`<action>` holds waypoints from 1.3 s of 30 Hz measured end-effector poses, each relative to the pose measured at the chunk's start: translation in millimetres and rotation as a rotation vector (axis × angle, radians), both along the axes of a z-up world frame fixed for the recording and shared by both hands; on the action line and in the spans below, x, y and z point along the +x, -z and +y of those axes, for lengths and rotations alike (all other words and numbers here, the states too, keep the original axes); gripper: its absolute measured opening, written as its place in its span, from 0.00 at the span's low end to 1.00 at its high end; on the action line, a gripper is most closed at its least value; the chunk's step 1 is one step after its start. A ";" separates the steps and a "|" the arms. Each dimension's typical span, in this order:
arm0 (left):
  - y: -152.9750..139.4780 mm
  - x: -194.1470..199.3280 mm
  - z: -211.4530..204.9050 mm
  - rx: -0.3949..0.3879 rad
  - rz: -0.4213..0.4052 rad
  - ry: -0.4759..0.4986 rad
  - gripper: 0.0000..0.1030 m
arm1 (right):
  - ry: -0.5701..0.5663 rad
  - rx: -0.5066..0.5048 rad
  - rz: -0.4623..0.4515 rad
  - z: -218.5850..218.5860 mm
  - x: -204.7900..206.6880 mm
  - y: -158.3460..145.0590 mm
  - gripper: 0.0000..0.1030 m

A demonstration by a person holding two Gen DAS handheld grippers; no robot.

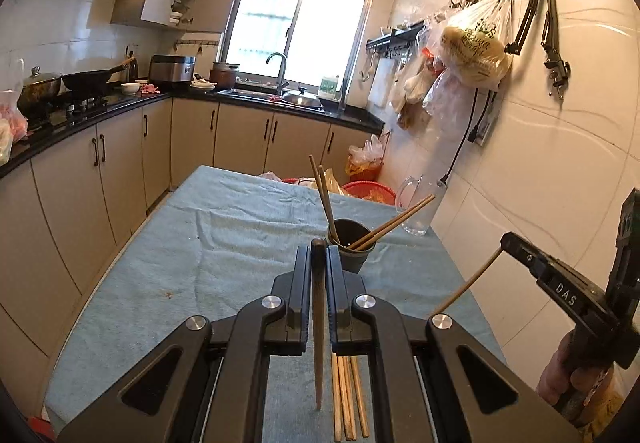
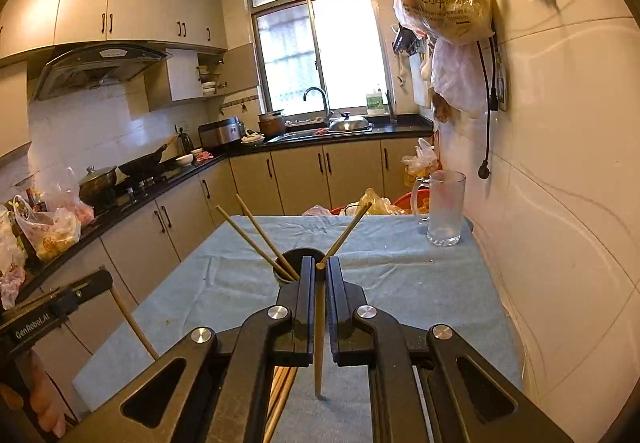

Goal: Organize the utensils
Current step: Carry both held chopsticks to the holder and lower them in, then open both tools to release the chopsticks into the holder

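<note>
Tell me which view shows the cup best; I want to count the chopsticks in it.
The left wrist view: the cup shows its rim and side beside the left gripper, with four chopsticks leaning out. In the right wrist view the right gripper hides most of the cup, and only three sticks show.

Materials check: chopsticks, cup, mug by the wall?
Chopsticks: likely bamboo or wood, matte tan, visibly darker toward one end. Cup: dark, matte, opaque, probably plastic; can't confirm. Mug: clear glass, see-through with a handle.
</note>
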State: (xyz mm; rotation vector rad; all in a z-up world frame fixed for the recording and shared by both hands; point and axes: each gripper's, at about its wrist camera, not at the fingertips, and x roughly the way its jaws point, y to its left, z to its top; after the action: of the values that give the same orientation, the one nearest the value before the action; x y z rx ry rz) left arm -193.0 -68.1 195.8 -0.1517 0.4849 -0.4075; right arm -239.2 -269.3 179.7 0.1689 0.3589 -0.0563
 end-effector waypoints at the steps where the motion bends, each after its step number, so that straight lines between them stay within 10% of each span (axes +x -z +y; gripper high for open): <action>1: -1.3 -1.5 2.3 -0.004 -0.002 -0.003 0.06 | -0.002 -0.003 -0.003 1.5 -1.7 0.0 0.06; 20: -14.7 -11.9 3.1 0.005 -0.047 0.014 0.06 | -0.033 -0.023 -0.013 9.5 -9.5 -3.9 0.06; 39: -77.7 60.4 -52.9 -0.013 -0.125 0.070 0.06 | -0.022 0.043 -0.157 -13.3 34.8 -57.5 0.06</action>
State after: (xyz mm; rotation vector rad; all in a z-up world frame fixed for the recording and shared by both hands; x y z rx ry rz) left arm -132.5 -121.0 273.5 -0.1213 0.3654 -0.4852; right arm -204.4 -282.6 237.2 0.2108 0.2053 -0.0130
